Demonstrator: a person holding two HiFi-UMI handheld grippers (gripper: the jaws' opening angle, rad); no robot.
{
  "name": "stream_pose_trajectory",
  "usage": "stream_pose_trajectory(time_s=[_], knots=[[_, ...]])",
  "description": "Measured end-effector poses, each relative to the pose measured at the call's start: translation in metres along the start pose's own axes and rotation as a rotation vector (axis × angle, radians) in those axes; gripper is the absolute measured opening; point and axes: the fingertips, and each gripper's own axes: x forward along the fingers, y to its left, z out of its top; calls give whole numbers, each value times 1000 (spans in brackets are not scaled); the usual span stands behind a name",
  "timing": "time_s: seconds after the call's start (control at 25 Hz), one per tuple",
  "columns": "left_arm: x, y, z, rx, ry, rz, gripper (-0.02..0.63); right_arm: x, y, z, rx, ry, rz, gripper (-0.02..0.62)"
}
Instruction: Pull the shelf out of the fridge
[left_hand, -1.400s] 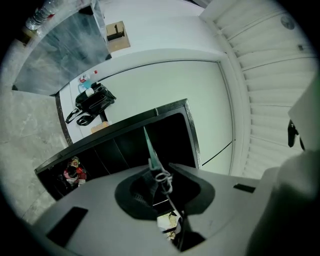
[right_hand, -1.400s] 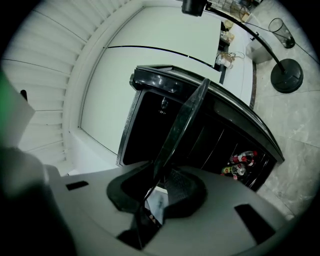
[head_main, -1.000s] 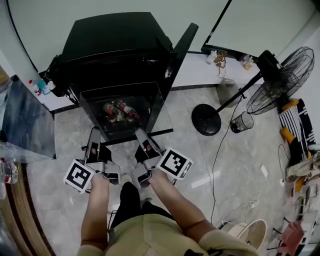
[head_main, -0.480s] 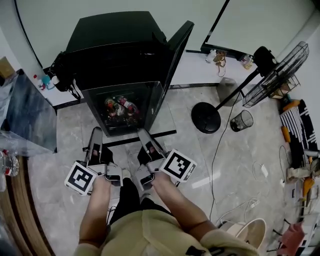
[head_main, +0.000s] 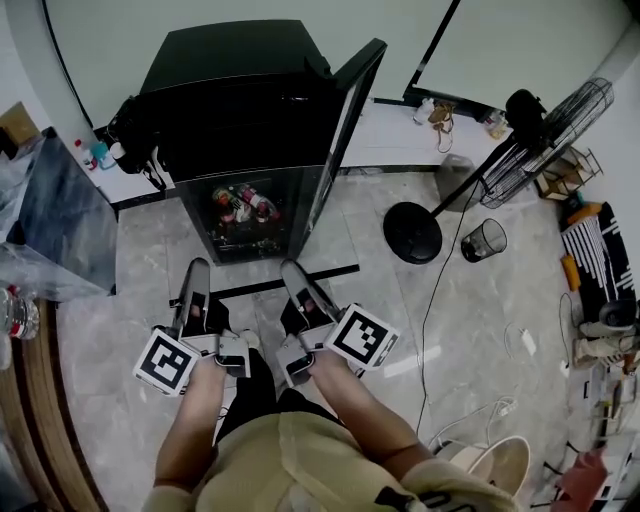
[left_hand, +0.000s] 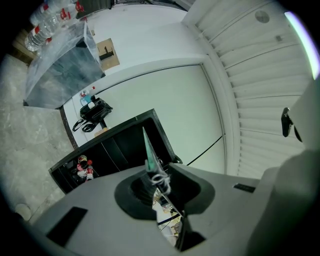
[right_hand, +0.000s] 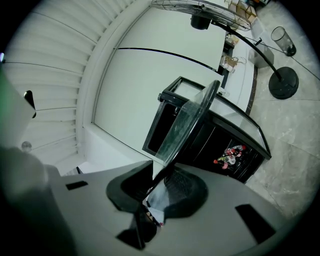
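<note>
Left tool (head_main: 195, 267): clenched on the near edge of the glass shelf (right_hand: 187, 125). In my left gripper view the thin greenish pane stands pinched between the dark pads.
Right tool (head_main: 291, 268): grasping the same edge, further to my right. Its jaws have just been easing apart a little, but the pane sits between the pads and both sides touch it.
Glass shelf: carried in the air by my two tools, in front of the open fridge (head_main: 240, 100) and between it and me. It runs away from the tools toward the cabinet. I cannot tell whether its far edge is fully clear of the opening.
Fridge: black and low, standing on the floor against a white wall.
Fridge door (head_main: 352, 105): swung wide open on my right side.
Inside: bottles (head_main: 240, 208) with red caps lie in a heap at the bottom. The compartments above them look dark.
Marker cubes: one on each tool, left marker cube (head_main: 166, 362) and right marker cube (head_main: 362, 337), just ahead of my hands.
Floor (head_main: 480, 330): pale marbled tile.
Right of the fridge: a black pedestal fan (head_main: 545, 135) leans on its pole over a round base. A mesh bin (head_main: 483, 241) stands just beside that base.
Left of the fridge: a black bag (head_main: 128, 145) sits against the cabinet's side.
</note>
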Motion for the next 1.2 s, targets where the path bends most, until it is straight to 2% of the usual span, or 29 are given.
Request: stream_pose_trajectory(time_s=[0.72, 1.2], knots=[[-46, -23, -5, 33, -29, 26, 67, -36, 24, -15, -30, 51, 27, 84], [-39, -23, 1, 39, -20, 18, 69, -27, 27, -12, -29, 40, 30, 84]])
